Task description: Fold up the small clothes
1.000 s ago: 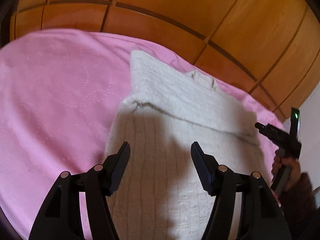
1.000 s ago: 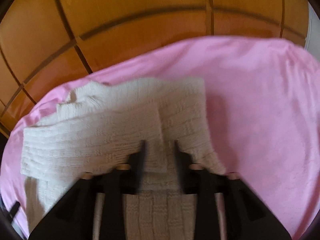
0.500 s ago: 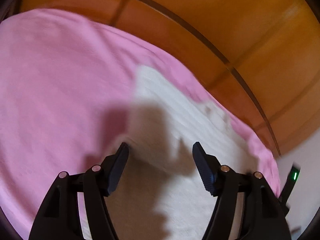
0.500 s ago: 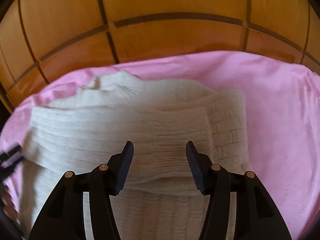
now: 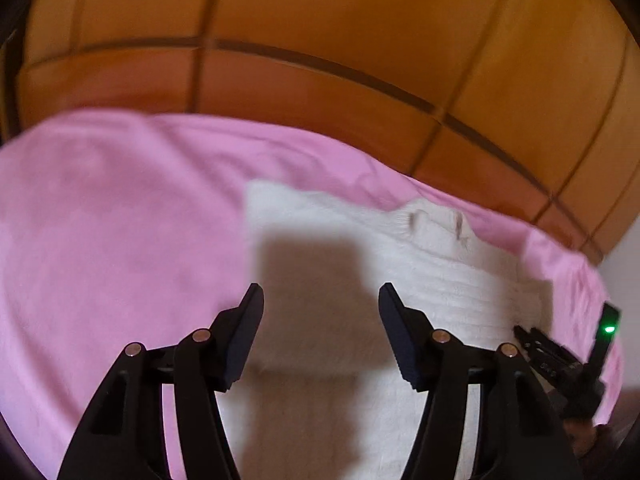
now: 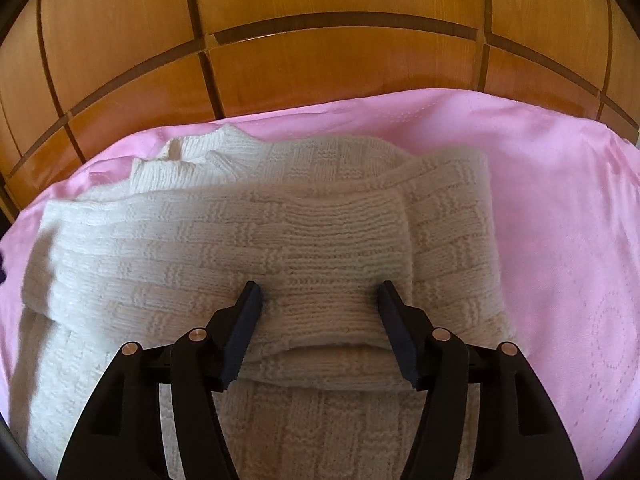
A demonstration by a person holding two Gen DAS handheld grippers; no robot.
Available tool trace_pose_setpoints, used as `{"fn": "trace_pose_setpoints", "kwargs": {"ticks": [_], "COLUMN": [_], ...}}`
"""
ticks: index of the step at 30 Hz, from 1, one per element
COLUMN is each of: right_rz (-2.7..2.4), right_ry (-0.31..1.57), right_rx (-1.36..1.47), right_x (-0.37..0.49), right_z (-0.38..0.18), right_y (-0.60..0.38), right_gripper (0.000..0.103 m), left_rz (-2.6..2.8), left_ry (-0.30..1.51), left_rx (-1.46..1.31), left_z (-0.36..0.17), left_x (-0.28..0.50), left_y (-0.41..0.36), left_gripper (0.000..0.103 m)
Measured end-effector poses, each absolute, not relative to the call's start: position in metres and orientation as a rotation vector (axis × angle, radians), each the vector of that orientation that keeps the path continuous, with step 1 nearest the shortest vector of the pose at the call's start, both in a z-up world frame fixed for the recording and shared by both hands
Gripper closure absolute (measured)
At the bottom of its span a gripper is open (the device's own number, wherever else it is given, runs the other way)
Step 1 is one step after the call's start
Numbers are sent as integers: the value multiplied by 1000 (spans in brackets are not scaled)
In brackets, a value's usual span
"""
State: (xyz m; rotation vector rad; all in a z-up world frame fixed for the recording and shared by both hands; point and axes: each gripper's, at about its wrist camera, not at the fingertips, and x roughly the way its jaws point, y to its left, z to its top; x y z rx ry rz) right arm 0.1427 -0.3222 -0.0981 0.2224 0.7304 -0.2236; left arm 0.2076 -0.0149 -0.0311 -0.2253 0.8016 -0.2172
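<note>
A cream knitted sweater [image 6: 248, 248] lies on a pink sheet [image 6: 560, 208], with both sleeves folded across its body. In the left wrist view the sweater [image 5: 440, 276] is blurred and partly in shadow. My left gripper [image 5: 320, 304] is open and empty, hovering over the sweater's left part. My right gripper [image 6: 320, 300] is open and empty, its jaws standing either side of a folded sleeve cuff [image 6: 332, 320]. The right gripper also shows at the right edge of the left wrist view [image 5: 544, 352].
A wooden headboard with dark inlaid lines [image 6: 320, 60] rises right behind the pink sheet [image 5: 100, 240]. Bare pink sheet lies left of the sweater in the left wrist view and right of it in the right wrist view.
My right gripper opened and let go of the sleeve cuff, which now lies folded over the body. My left gripper stayed open and swung, shifting its view.
</note>
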Motion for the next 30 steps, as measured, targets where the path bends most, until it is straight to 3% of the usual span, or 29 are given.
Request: {"fn": "trace_pose_setpoints", "kwargs": {"ticks": [5,7,13,18,24,30], "right_rz": [-223,-219,-218,-218,-198,-169], "right_ry": [719,716,714,712,739,775], "right_rx": [221,226,232,231,199,225], "right_x": [142,143,144,143,134,98], "right_z": [-100,-101,-100,-98,-87,-84], "right_y": [-322,-322,-324,-323,-308,-296], "right_gripper": [42,41,40,39,10,8], "left_rz": [-163,-166,-124,-107,-91,-96], "left_ry": [928,893,886,810,750,755], "left_rx": [-210,-202,-201,-181,-124,-142], "left_z": [-78,-90,-66,-35,-10,-6], "left_x": [256,253,225,190,138,101], "left_y": [-28,-25,-20,-7,-4,8], "left_gripper": [43,43,43,33,27,26]}}
